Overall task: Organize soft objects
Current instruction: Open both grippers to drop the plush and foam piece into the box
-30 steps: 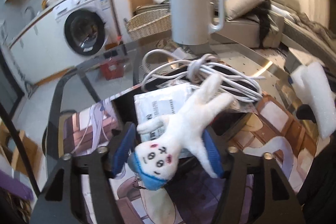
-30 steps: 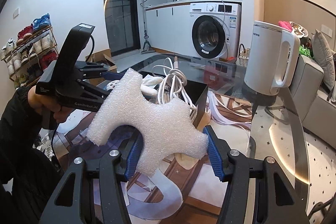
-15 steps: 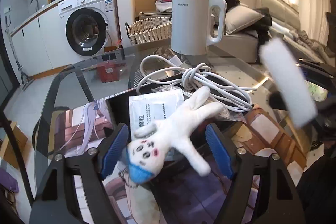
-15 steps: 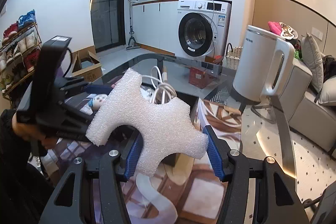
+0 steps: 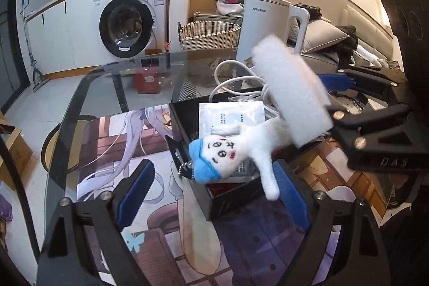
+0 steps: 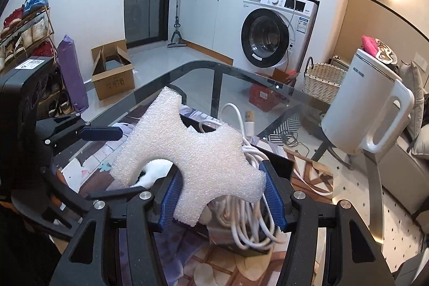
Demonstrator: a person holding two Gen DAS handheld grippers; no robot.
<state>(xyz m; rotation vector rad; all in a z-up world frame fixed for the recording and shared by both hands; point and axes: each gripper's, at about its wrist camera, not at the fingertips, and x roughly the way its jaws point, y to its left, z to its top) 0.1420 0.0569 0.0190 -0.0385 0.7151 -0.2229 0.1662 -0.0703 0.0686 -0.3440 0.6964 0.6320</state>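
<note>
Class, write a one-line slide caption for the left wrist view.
Open left tongs release a white plush doll over a black box; right tongs bring foam.

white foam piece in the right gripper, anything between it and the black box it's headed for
Yes: the white plush doll lies across the black box right under the white foam piece, and the coiled white cable with a white packet fills the rest.

The right gripper pinches a white foam piece between its blue pads, above a coil of white cable in a black box (partly hidden). At left, the left gripper seems open. A white kettle stands far right.
</note>
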